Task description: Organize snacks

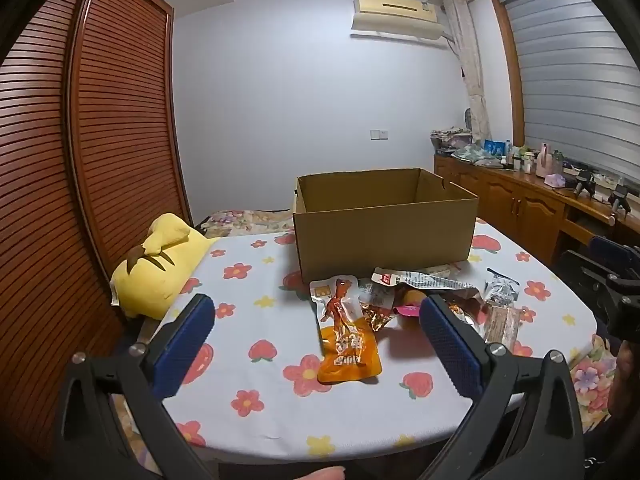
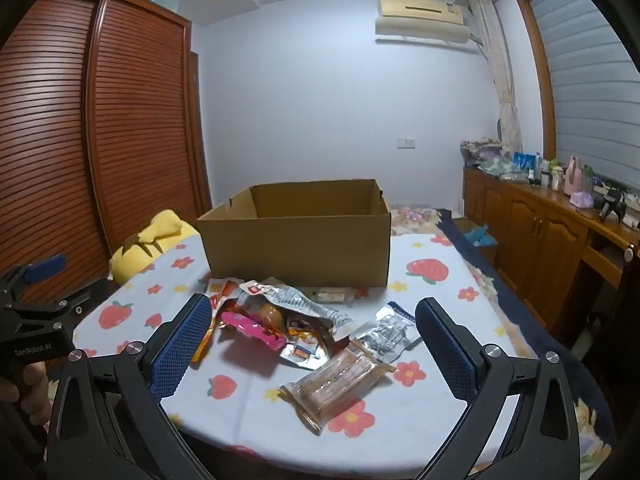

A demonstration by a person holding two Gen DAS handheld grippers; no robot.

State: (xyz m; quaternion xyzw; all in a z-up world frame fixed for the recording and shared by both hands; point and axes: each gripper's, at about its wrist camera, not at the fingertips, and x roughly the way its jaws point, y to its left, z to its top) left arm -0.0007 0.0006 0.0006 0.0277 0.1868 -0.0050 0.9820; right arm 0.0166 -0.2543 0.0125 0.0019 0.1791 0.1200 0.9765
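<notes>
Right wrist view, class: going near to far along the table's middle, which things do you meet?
Clear-wrapped biscuit pack → silver foil packet → cardboard box.

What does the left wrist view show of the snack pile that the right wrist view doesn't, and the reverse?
Left wrist only: the flat orange sauce pouch lying fully visible between the open left claw fingers.

Right wrist only: the clear-wrapped brown biscuit pack in full between the open right claw fingers, and the pink wrapper unobstructed.

Both: the open brown cardboard box behind the pile, the yellow plush toy, the silver foil packet and the flower-print tablecloth.
</notes>
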